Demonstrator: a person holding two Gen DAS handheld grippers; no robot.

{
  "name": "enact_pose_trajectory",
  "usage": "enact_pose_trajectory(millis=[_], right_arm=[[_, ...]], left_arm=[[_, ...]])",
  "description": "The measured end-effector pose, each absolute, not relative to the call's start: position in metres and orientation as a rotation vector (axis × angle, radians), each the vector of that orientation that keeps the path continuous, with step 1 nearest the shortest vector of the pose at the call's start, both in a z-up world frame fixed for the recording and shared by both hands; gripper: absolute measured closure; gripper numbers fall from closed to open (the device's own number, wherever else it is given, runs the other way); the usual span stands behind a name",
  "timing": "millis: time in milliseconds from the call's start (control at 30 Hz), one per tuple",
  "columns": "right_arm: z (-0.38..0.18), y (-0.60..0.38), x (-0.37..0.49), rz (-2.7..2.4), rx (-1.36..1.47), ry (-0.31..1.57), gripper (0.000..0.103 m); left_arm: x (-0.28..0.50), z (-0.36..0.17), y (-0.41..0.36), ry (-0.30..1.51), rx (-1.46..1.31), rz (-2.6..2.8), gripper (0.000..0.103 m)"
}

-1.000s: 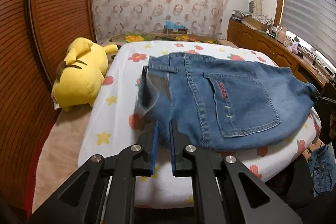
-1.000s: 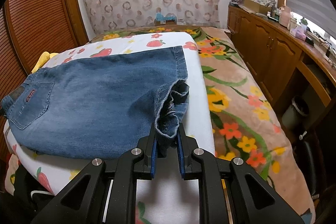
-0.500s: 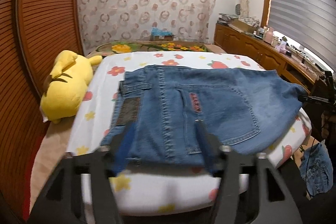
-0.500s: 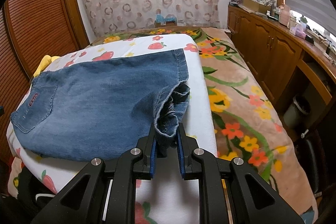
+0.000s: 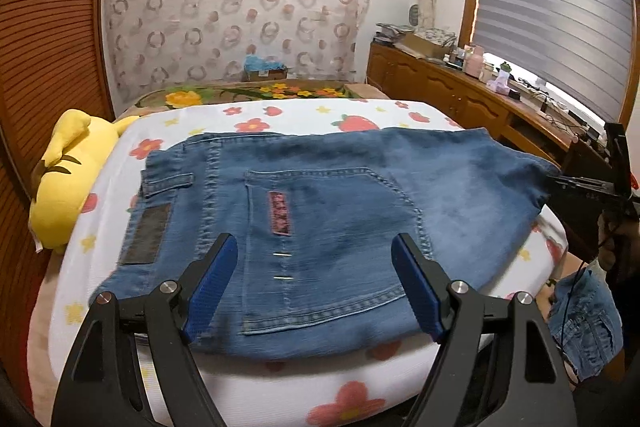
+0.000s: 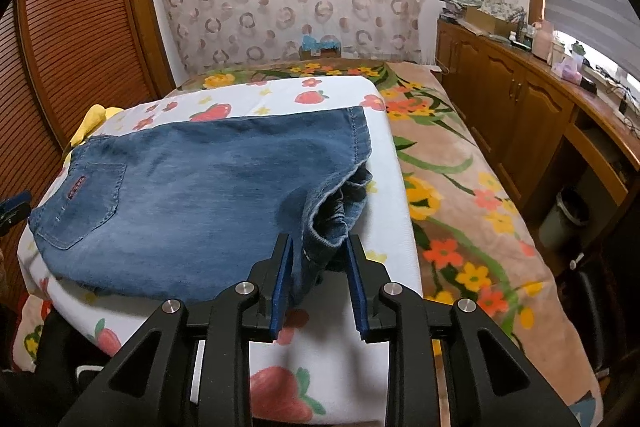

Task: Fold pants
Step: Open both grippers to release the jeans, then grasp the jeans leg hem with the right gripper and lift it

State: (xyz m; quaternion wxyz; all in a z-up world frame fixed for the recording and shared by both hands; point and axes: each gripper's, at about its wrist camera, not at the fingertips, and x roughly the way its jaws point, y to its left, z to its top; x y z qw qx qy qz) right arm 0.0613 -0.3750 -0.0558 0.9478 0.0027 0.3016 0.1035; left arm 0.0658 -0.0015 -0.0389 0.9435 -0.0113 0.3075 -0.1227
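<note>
A pair of blue denim pants (image 5: 320, 219), folded into a wide flat rectangle, lies on a white cloth printed with red strawberries and flowers (image 5: 280, 115) that covers part of a bed; the back pocket with its small red label faces up and the waistband with a dark patch points toward a yellow plush toy (image 5: 68, 183) at the left edge. The left gripper (image 5: 314, 283) hovers over the near edge of the pants with its blue-padded jaws spread wide and opening further; the pocket shows between them from above, but the pads grip nothing. In the right wrist view, the right gripper (image 6: 318, 277) sits at the bunched hem end of the pants (image 6: 200, 195), near the right edge of the cloth. Its jaws are opening: the left pad lies against the denim fold, while a clear gap separates the right pad from the fabric, so the fold sits loose between them. Beyond the white cloth, a beige blanket with orange and yellow flowers (image 6: 460, 195) covers the rest of the bed.
</note>
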Motion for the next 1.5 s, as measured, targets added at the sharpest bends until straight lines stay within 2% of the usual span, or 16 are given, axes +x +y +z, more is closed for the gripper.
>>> enact_pose_trajectory(millis=[133, 167, 200, 633, 900, 1200, 1233, 1300, 1367, 1500], right_arm=[[-0.056, -0.372, 0.058, 0.213, -0.016, 0.608, 0.079], [-0.056, -0.370, 0.058, 0.214, -0.025, 0.608, 0.095], [-0.056, -0.369, 0.058, 0.220, -0.036, 0.610, 0.096], [-0.011, -0.338, 0.060, 0.347, -0.060, 0.478, 0.098], [0.029, -0.265, 0.070, 0.549, -0.128, 0.415, 0.098], [0.048, -0.196, 0.074, 0.792, -0.158, 0.450, 0.098], [0.046, -0.196, 0.079, 0.792, -0.160, 0.460, 0.096], [0.043, -0.196, 0.091, 0.771, -0.178, 0.477, 0.085], [0.044, -0.201, 0.096, 0.767, -0.175, 0.482, 0.068], [0.049, -0.205, 0.104, 0.717, -0.174, 0.478, 0.067]], left_arm=[[0.065, -0.042, -0.009, 0.631, -0.015, -0.261, 0.023], [0.064, -0.043, -0.009, 0.631, -0.014, -0.261, 0.023], [0.064, -0.043, -0.010, 0.630, -0.013, -0.260, 0.023], [0.061, -0.041, -0.003, 0.619, -0.021, -0.234, 0.023], [0.055, -0.038, 0.018, 0.607, -0.045, -0.196, 0.023], [0.050, -0.039, 0.036, 0.599, -0.074, -0.167, 0.023], [0.050, -0.040, 0.037, 0.601, -0.074, -0.165, 0.023], [0.050, -0.041, 0.037, 0.604, -0.075, -0.166, 0.023], [0.051, -0.043, 0.036, 0.607, -0.076, -0.168, 0.023], [0.053, -0.045, 0.030, 0.617, -0.074, -0.183, 0.023]])
